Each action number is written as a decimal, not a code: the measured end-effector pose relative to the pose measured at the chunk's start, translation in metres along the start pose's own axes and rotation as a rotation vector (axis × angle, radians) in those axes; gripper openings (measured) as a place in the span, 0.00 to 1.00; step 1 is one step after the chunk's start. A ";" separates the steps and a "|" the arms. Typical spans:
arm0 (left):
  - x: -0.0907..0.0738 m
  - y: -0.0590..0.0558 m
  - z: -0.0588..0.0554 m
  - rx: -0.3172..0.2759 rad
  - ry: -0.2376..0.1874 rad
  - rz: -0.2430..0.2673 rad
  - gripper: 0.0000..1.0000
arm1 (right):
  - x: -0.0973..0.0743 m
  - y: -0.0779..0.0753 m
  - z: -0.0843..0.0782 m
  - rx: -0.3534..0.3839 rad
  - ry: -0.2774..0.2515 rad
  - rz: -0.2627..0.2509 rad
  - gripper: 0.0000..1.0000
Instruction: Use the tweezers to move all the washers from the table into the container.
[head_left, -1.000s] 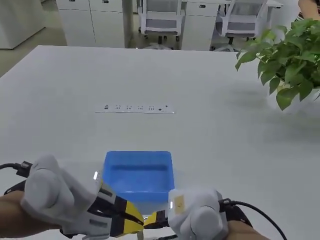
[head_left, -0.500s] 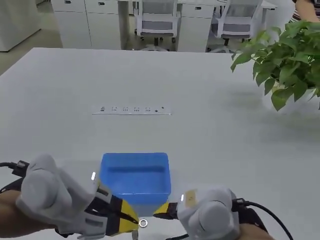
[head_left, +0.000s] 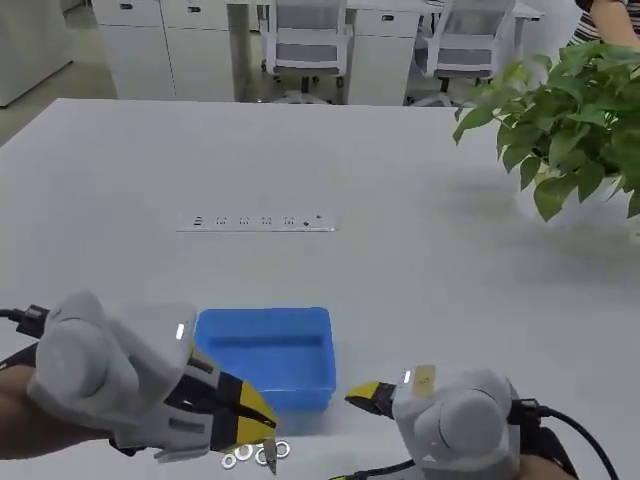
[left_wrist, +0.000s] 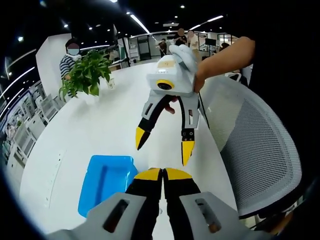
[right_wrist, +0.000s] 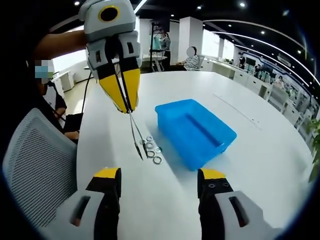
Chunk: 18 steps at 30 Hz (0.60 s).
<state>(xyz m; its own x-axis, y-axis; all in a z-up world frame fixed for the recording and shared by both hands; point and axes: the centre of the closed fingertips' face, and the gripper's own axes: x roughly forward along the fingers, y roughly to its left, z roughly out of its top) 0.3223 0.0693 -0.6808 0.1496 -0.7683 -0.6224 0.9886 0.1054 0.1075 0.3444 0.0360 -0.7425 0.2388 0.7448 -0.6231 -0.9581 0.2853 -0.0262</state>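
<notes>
At the near edge of the broad white desk (head_left: 420, 250), a cluster of small silver metal washers (head_left: 255, 455) (right_wrist: 151, 150) lies loose on the surface, just in front of the near-left corner of the blue rectangular plastic container (head_left: 265, 350) (right_wrist: 195, 130) (left_wrist: 105, 182). The container stands upright with its open side up, and I cannot tell whether any washer lies inside it.

The left gripper (head_left: 262, 425) (right_wrist: 122, 105) (left_wrist: 162, 173) has its yellow-tipped jaws pressed together on a pair of thin metal tweezers (right_wrist: 131, 125) (head_left: 269, 458). The tweezers point down at the desk, their tips beside the washers; whether they touch one is too fine to tell.

The right gripper (head_left: 365, 397) (left_wrist: 164, 149) (right_wrist: 160, 174) hangs just right of the container's near-right corner, jaws spread wide with nothing between them.

Towards the middle of the desk lies a flat white power strip (head_left: 255, 222), and a green leafy potted plant (head_left: 565, 110) stands by the far-right edge.
</notes>
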 end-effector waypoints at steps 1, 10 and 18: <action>0.000 0.000 0.000 0.000 -0.001 -0.001 0.05 | -0.001 0.000 0.001 0.006 -0.006 -0.002 0.66; 0.003 0.006 0.000 0.003 -0.002 -0.002 0.05 | -0.005 -0.005 0.004 0.035 -0.054 -0.035 0.85; 0.006 0.012 0.000 0.002 -0.009 0.000 0.05 | -0.005 -0.008 0.004 0.046 -0.073 -0.057 1.00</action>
<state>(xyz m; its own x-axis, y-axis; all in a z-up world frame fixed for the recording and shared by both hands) 0.3345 0.0661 -0.6829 0.1491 -0.7741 -0.6152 0.9886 0.1042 0.1085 0.3518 0.0322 -0.7356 0.3048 0.7684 -0.5627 -0.9349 0.3542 -0.0228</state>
